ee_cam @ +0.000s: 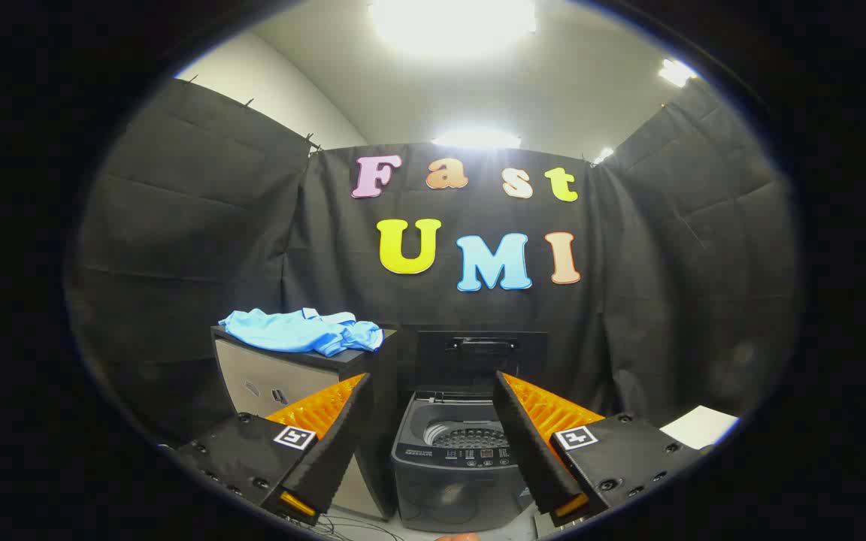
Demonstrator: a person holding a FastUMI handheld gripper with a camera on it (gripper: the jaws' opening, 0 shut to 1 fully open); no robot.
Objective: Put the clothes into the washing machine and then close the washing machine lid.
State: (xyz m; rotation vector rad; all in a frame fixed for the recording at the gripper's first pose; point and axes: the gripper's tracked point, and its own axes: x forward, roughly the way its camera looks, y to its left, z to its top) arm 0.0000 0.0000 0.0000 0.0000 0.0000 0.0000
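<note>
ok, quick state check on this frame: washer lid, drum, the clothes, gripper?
washing machine: on the floor, beyond the fingers, seen between them.
lid: open, raised upright behind the tub.
drum: looks empty, no clothes seen inside.
blue clothes: crumpled pile on top of the cabinet beside the washer, not picked up.
hand-held gripper: open, fingers spread wide, holding nothing.

I see a crumpled light-blue garment with a paler, whitish patch (301,330) on a black-topped cabinet with a pale grey front (267,379). The small dark-grey plastic washing machine (452,469) shows a lighter grey tub, its raised lid black (482,349). A flat white sheet (700,426) lies off right.
</note>
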